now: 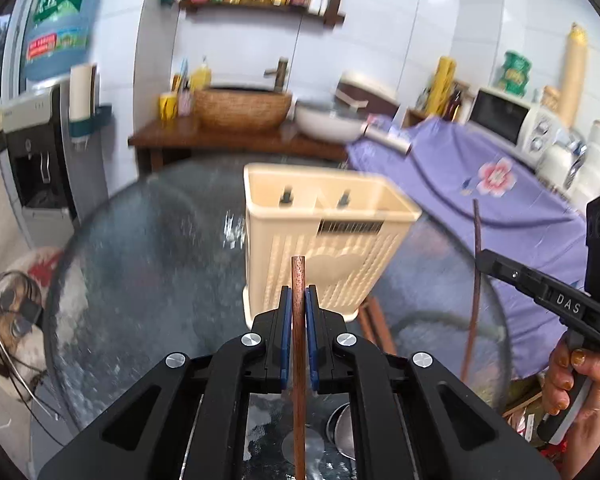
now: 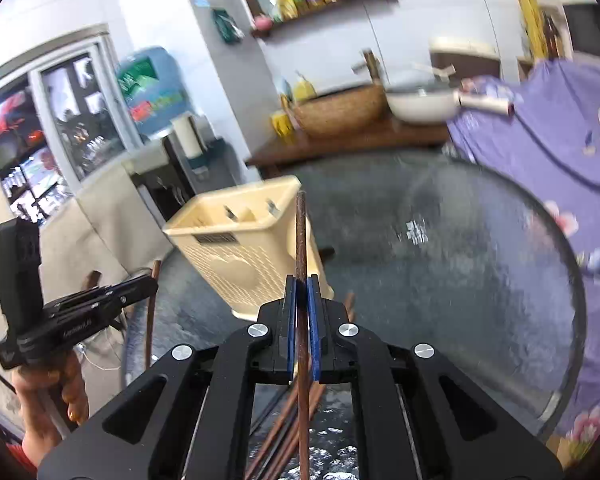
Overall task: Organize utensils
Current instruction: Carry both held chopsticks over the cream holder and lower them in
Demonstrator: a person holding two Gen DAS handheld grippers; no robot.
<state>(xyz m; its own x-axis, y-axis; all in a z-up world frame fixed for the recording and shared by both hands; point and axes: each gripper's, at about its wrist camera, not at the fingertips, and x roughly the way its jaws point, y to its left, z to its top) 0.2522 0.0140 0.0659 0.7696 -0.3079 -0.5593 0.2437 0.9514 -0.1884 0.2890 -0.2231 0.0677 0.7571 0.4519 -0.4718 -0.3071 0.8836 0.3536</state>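
A cream plastic utensil holder [image 1: 324, 240] stands on the round glass table [image 1: 140, 264]; it also shows in the right wrist view [image 2: 244, 240]. My left gripper [image 1: 299, 296] is shut on a brown wooden chopstick [image 1: 299, 360], held upright in front of the holder. My right gripper [image 2: 301, 286] is shut on another brown chopstick [image 2: 301, 240], held upright just right of the holder. The right gripper also shows at the right of the left wrist view [image 1: 480, 258], and the left gripper at the left of the right wrist view [image 2: 150, 282]. Several more chopsticks [image 2: 288, 432] lie on the table below.
A purple flowered cloth [image 1: 500, 184] covers furniture to the right. A wooden counter [image 1: 228, 138] behind the table holds a woven basin [image 1: 242, 110] and a white pan [image 1: 328, 122]. A water dispenser [image 1: 40, 152] stands at the left. A metal dish [image 1: 342, 428] sits below my left gripper.
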